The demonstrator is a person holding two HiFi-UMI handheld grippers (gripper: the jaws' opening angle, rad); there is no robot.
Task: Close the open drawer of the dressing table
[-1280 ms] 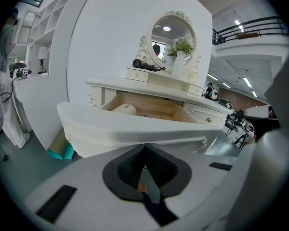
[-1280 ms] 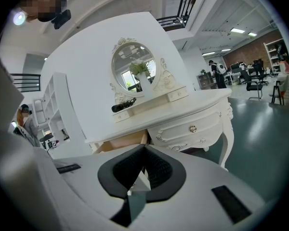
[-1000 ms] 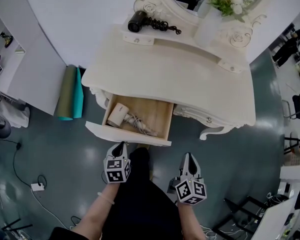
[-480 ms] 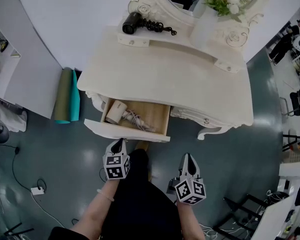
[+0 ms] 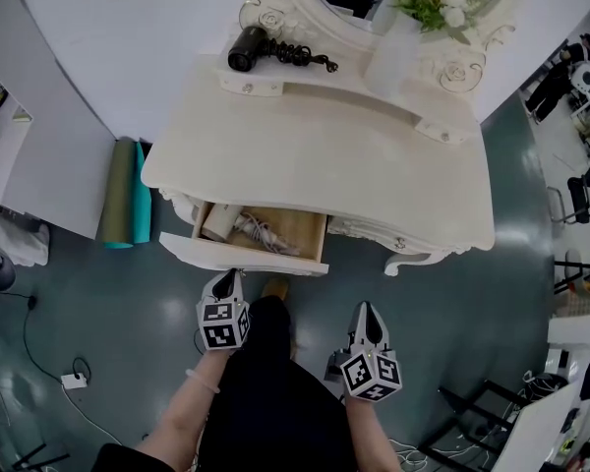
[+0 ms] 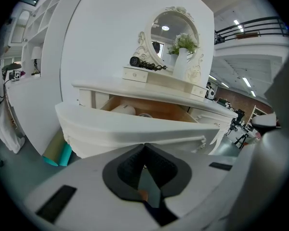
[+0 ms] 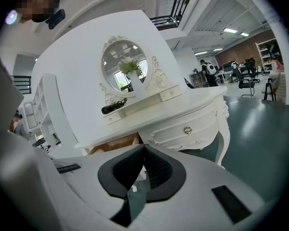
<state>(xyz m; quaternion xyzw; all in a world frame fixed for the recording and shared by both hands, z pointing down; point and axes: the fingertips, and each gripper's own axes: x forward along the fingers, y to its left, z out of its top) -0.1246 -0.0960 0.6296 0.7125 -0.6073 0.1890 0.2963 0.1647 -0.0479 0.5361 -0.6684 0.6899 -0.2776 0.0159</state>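
Partly open at near-left of counter [image 5: 315, 155]: drawer [image 5: 241, 261], white hair dryer [image 5: 219, 222] inside. Pinched together, empty, just near of its front: left claw [image 5: 229, 278]. Likewise pinched, empty, farther right: right claw [image 5: 367, 310].

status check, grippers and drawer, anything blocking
Left hand-held gripper shut, empty, tip at the drawer front. Right hand-held gripper shut, empty, touching nothing. Drawer partly open; white hair dryer and cord inside, nothing seen blocking.

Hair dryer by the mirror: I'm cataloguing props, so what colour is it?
The hair dryer is black, with a black coiled cord; the head view shows it best.
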